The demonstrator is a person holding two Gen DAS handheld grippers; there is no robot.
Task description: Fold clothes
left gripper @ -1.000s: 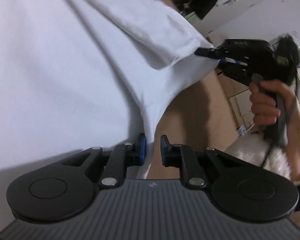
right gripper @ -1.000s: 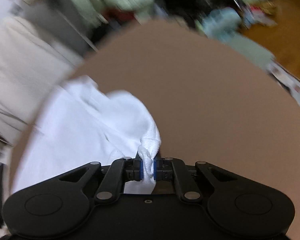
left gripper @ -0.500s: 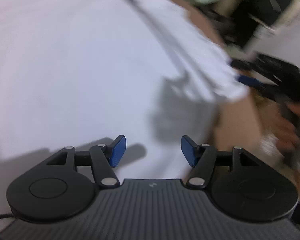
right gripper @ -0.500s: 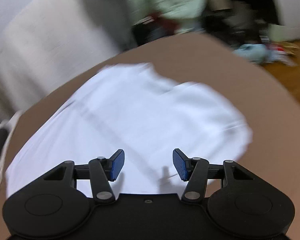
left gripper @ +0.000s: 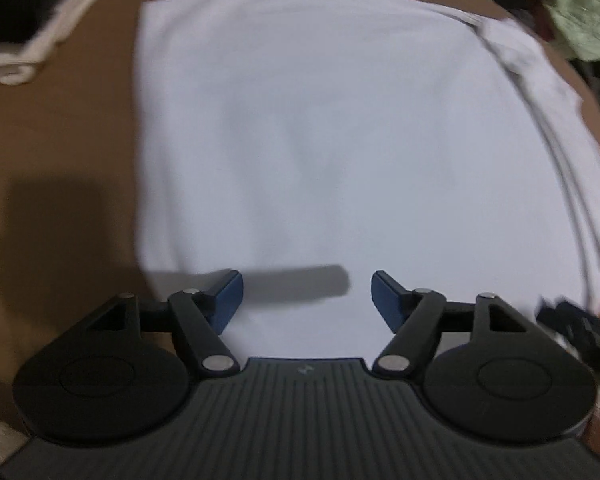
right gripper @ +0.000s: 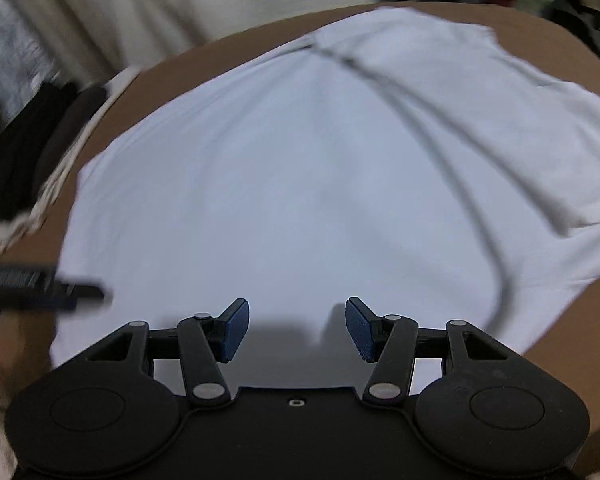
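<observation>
A white T-shirt (left gripper: 340, 140) lies flat on the brown table (left gripper: 60, 152), with a folded edge running down its right side in the left wrist view. My left gripper (left gripper: 306, 300) hovers over the shirt's near edge; its jaws are still opening and nothing is between them. In the right wrist view the same white T-shirt (right gripper: 300, 180) fills the middle, a sleeve layer folded over on the right. My right gripper (right gripper: 297, 328) stands open above the cloth, holding nothing. The left gripper's fingers (right gripper: 40, 288) show blurred at the left edge there.
Folded dark and cream clothes (right gripper: 32, 148) lie at the table's left side, also folded clothes (left gripper: 20, 52) in the left wrist view. A pale green garment (left gripper: 580, 4) sits beyond the far right edge. Brown table (right gripper: 580, 344) shows bare to the right.
Both grippers were shut on the shirt's cloth a second ago; both have let go and opened. The shirt now lies spread flat, and both hands have swung back over its near edge.
</observation>
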